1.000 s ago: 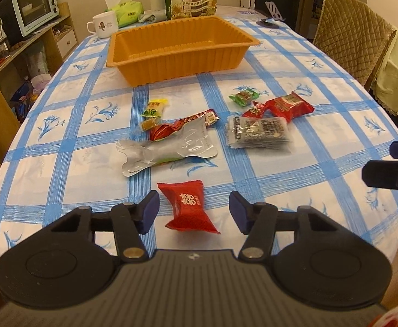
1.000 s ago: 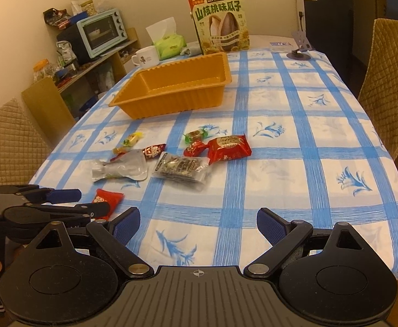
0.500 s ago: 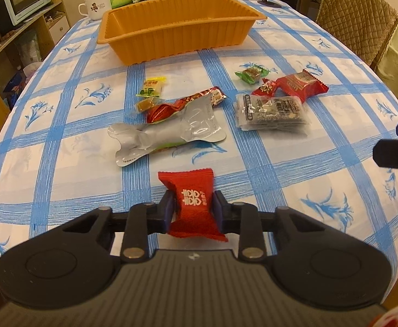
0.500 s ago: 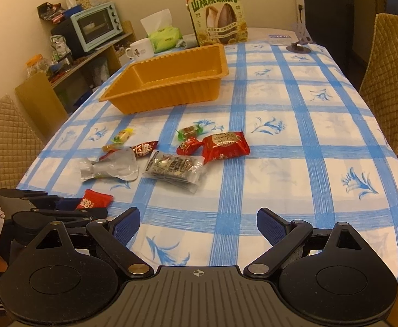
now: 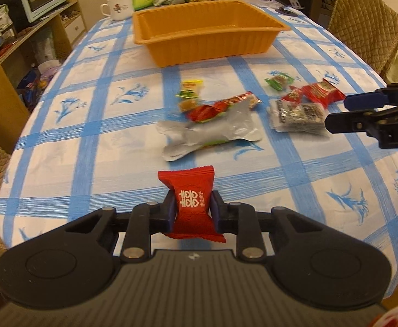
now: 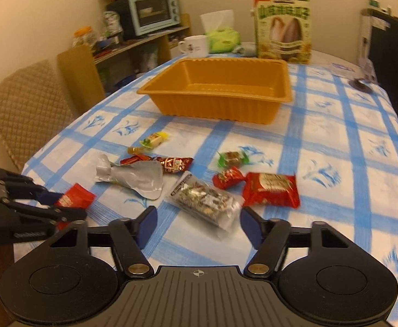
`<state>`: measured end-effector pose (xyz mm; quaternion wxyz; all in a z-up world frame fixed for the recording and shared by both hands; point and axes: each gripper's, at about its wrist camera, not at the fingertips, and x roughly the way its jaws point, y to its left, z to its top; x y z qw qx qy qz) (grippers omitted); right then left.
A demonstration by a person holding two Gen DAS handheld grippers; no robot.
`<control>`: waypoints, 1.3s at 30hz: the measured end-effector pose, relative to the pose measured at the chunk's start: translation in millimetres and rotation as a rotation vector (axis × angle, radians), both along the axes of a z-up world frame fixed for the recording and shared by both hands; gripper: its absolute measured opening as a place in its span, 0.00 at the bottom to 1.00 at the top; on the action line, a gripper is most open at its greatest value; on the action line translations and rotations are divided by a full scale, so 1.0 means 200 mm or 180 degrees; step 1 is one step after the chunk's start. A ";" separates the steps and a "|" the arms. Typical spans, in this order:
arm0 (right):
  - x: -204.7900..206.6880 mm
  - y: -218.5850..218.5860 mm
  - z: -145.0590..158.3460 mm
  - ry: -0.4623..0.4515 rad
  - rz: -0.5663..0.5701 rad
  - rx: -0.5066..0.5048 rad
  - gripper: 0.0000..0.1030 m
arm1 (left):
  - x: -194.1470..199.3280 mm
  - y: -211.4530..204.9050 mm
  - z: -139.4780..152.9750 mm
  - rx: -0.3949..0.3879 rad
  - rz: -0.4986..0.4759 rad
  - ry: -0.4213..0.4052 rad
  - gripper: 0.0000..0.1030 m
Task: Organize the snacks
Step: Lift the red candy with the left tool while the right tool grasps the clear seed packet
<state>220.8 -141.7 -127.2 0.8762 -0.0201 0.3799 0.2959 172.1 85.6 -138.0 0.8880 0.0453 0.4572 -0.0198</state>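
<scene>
L gripper jaws clamped on red candy, just off the surface. R gripper jaws wide, empty, clear nut pack just ahead. Orange bin far ahead looks empty; approx. all snacks left.

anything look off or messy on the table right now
The silver foil pouch lies crumpled and flattened, partly over a red snack stick, so it looks opened or empty. The other snacks lie scattered, and the orange tray holds nothing visible yet. The left gripper clamps a red candy packet.
</scene>
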 end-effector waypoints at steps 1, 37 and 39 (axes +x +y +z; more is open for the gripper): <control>0.04 0.02 -0.01 -0.0008 0.0084 -0.0024 0.58 | 0.00 0.02 0.01 0.0008 0.0043 -0.0006 0.24; 0.24 0.31 -0.18 0.0145 0.0887 -0.0626 0.39 | 0.15 0.29 0.11 -0.0038 0.0201 -0.0064 0.24; 0.24 0.31 -0.18 0.0143 0.0854 -0.0639 0.38 | 0.16 0.29 0.12 -0.0052 0.0174 -0.0069 0.24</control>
